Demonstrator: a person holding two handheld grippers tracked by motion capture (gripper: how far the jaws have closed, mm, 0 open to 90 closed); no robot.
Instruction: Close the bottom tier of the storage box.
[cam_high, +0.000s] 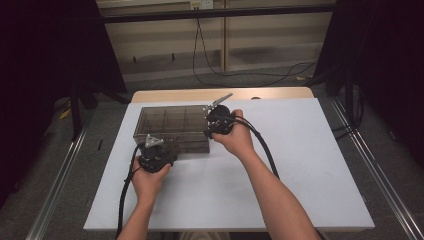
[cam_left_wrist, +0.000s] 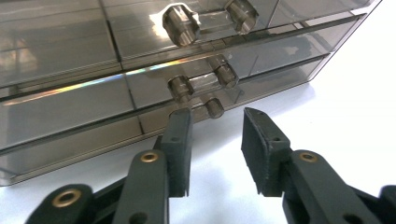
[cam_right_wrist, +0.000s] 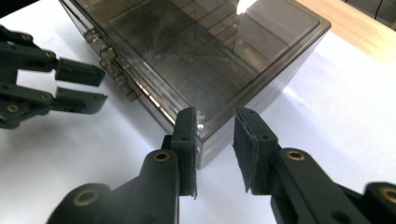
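a smoky translucent drawer box (cam_high: 172, 128) is lying on the white bench (cam_high: 300, 165), toward its far left part. no brand, label or readable writing is showing on the box. its long axis is running left to right across the bench, and its drawer fronts, each with a knobbed handle (cam_left_wrist: 202, 85), are facing the person's edge of the bench.

the left gripper (cam_high: 156, 156) is sitting at the near front of the box, pointing at the drawers; in the left gripper view its fingers (cam_left_wrist: 180, 149) are standing spread, with nothing between them, just short of the lowest handle (cam_left_wrist: 198, 108). the right gripper (cam_right_wrist: 215, 149) is sitting at the box's right near corner; in the right gripper view its fingers (cam_right_wrist: 187, 149) are standing spread to either side of that corner, with one finger just beside the wall, and whether it is touching cannot be told.
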